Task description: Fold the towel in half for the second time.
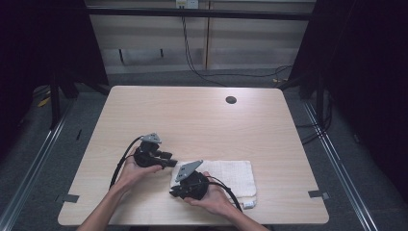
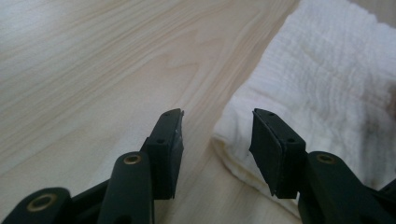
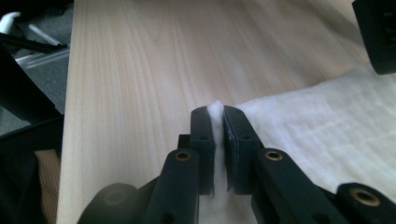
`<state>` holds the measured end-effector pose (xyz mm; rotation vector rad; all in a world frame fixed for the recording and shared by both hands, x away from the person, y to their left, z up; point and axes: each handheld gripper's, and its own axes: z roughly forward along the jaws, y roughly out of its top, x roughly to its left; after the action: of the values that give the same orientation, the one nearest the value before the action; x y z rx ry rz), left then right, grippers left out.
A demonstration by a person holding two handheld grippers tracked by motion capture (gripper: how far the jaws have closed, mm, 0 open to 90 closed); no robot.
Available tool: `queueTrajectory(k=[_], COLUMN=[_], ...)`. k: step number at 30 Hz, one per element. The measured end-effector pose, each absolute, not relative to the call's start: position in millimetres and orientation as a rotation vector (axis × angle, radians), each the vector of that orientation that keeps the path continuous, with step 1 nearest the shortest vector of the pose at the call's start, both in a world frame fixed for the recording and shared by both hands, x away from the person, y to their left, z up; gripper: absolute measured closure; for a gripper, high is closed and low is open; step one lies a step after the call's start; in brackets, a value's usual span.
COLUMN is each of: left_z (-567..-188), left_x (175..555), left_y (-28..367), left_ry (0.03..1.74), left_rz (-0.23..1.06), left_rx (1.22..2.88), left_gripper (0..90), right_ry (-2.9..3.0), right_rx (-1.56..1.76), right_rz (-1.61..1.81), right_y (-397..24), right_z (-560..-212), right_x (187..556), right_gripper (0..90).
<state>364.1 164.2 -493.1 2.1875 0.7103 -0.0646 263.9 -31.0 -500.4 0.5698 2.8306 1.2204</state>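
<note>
Towel pinched near the desk's front edge.
My right gripper (image 3: 218, 122) jaws clamp the white towel (image 3: 317, 126) corner; left gripper (image 2: 217, 135) jaws spread, straddling its edge.

White folded towel (image 1: 226, 174), flat, table's near-right.

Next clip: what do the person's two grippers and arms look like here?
Both are black two-jaw tools. The left gripper and right gripper each carry a grey three-cornered plate on top and trail a black cable. Brass-coloured pivot rivets show on the jaw links in the gripper views, and flat black pads line the jaws. The forearms are bare, without sleeves.
</note>
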Motion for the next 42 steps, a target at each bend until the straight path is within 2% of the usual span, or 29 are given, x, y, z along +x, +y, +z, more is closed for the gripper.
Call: queueTrajectory(k=[4, 6, 7, 9, 10, 20, 22, 23, 24, 27, 30, 42], left_z=[-497, -497, -496, -496, -497, -499, -500, -501, -501, -503, -503, -493], left_x=[363, 362, 360, 361, 362, 359, 359, 358, 358, 356, 355, 360], left_y=[163, 160, 159, 159, 162, 156, 154, 151, 151, 150, 151, 163], left_ry=[0.702, 0.688, 0.695, 0.696, 0.693, 0.679, 0.675, 0.662, 0.662, 0.64, 0.642, 0.676], left_rz=[-0.084, -0.067, -0.009, -0.006, -0.062, -0.061, -0.061, -0.053, -0.053, -0.085, -0.085, -0.12], left_rx=[2.198, 2.22, 2.252, 2.25, 2.221, 2.232, 2.233, 2.228, 2.228, 2.226, 2.224, 2.134], left_gripper=[54.5, 54.5, 55.9, 56.1, 56.0, 53.7, 57.0, 68.0, 73.6, 84.2, 86.7, 87.2], right_ry=[2.832, 2.831, 2.831, 2.83, 2.83, 2.827, 2.831, 2.838, 2.838, 2.837, 2.843, 2.839], right_rx=[0.579, 0.579, 0.578, 0.576, 0.58, 0.558, 0.56, 0.565, 0.565, 0.576, 0.611, 0.594], right_rz=[1.239, 1.234, 1.222, 1.224, 1.221, 1.215, 1.211, 1.215, 1.215, 1.219, 1.228, 1.21], right_y=[-32, -32, -31, -31, -31, -31, -31, -31, -31, -32, -33, -33], right_z=[-501, -501, -500, -500, -500, -500, -500, -500, -500, -499, -500, -491], right_x=[265, 265, 264, 264, 264, 263, 262, 261, 261, 256, 257, 257], right_gripper=[82.8, 82.8, 82.8, 82.8, 82.8, 82.7, 82.8, 82.9, 82.9, 83.0, 83.3, 83.7])
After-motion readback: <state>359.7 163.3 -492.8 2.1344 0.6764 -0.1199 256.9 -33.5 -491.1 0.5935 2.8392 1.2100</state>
